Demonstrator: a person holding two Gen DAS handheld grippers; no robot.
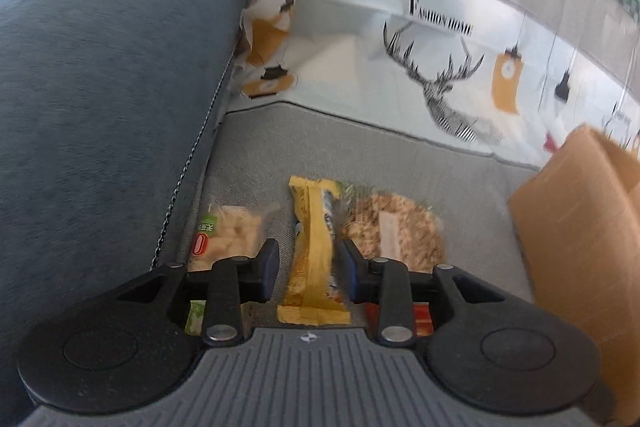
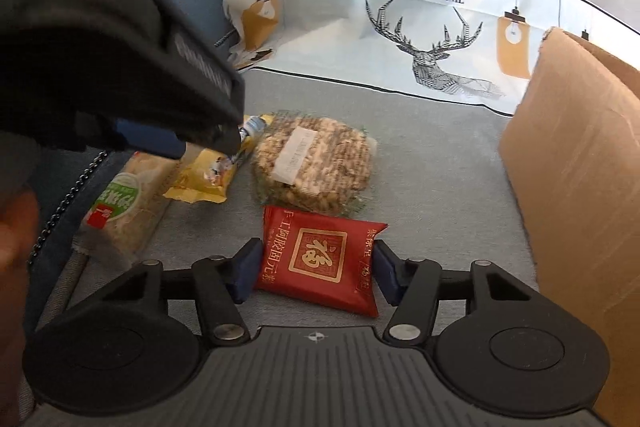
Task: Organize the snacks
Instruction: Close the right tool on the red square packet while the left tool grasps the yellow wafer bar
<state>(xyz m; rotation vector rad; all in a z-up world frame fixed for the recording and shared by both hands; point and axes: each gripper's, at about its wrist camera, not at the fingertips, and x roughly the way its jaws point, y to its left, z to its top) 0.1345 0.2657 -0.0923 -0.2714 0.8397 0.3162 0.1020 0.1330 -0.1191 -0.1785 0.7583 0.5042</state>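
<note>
Several snack packets lie on a grey cloth surface (image 2: 432,179). My left gripper (image 1: 310,267) stands open astride a yellow bar packet (image 1: 314,247), with a gap at its left pad. In the right wrist view the same gripper (image 2: 192,143) hangs over the yellow packet (image 2: 208,171). My right gripper (image 2: 316,267) is shut on a red packet (image 2: 320,259) with gold characters, its pads on the packet's two sides. A round clear pack of crunchy grain cake (image 2: 316,159) lies just beyond it. A green-labelled cracker pack (image 2: 124,203) lies at the left.
An open cardboard box (image 2: 580,167) stands at the right, close to my right gripper. A blue-grey cushion (image 1: 100,107) rises on the left. Deer-print fabric (image 1: 440,87) drapes behind the snacks. A person's hand (image 2: 16,227) shows at the left edge.
</note>
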